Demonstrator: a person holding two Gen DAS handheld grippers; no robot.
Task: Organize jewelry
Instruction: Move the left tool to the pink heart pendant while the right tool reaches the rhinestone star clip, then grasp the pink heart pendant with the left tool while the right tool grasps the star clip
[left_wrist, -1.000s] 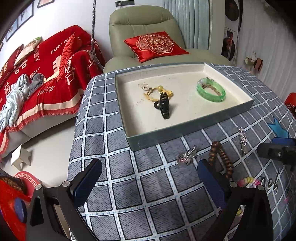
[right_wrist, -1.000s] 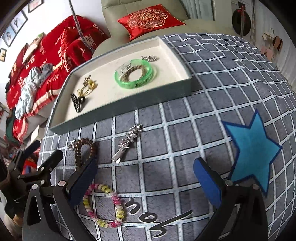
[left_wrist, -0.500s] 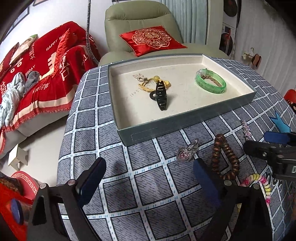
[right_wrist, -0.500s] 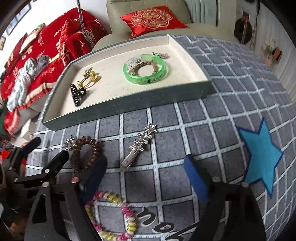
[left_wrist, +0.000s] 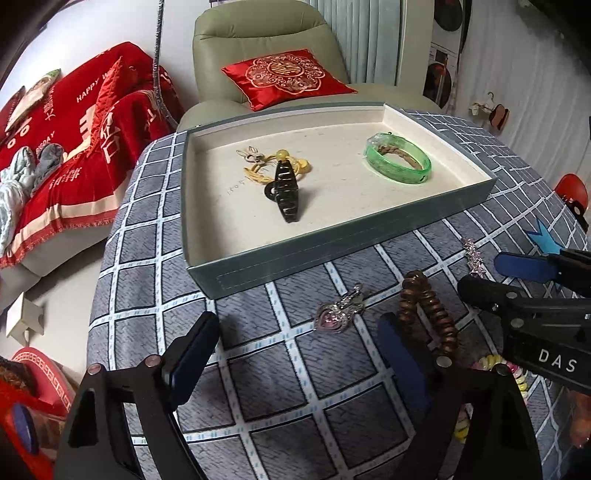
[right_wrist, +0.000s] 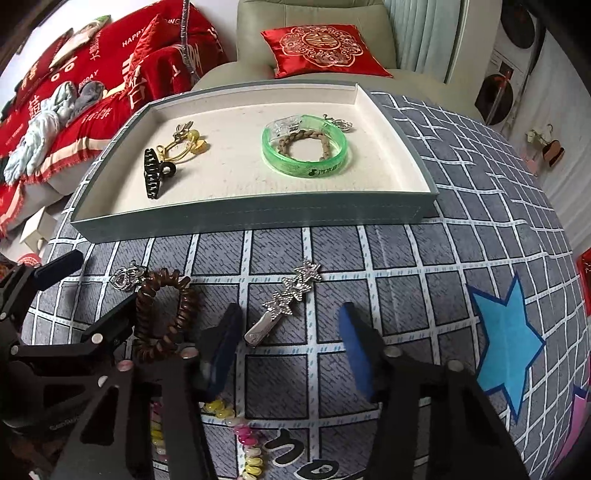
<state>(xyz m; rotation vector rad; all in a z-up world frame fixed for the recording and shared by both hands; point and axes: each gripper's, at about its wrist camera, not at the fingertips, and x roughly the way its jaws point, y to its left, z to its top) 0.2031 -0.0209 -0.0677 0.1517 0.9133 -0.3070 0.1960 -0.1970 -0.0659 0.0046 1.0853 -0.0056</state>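
A grey tray (left_wrist: 295, 254) (right_wrist: 258, 218) with a cream lining holds a black hair claw (left_wrist: 286, 184) (right_wrist: 152, 173), a yellow cord (left_wrist: 258, 173), and a green bangle (left_wrist: 399, 162) (right_wrist: 306, 147). On the checked cloth lie a silver heart charm (left_wrist: 338, 312) (right_wrist: 123, 277), a brown coil hair tie (left_wrist: 428, 310) (right_wrist: 162, 314), a silver star hair clip (right_wrist: 284, 302) (left_wrist: 474, 258) and a coloured bead bracelet (right_wrist: 247, 439). My left gripper (left_wrist: 299, 347) is open, low over the cloth just short of the charm. My right gripper (right_wrist: 290, 343) is open, with the star clip's near end between its fingers.
A green armchair with a red cushion (left_wrist: 284, 77) stands behind the table. A sofa with a red cover (left_wrist: 74, 140) is at the left. A blue star (right_wrist: 506, 339) is printed on the cloth at the right. The table edge falls away at the left.
Both grippers have moved forward and down toward the loose jewelry. The star clip now lies between the right fingers. The left gripper has come close to the heart charm.
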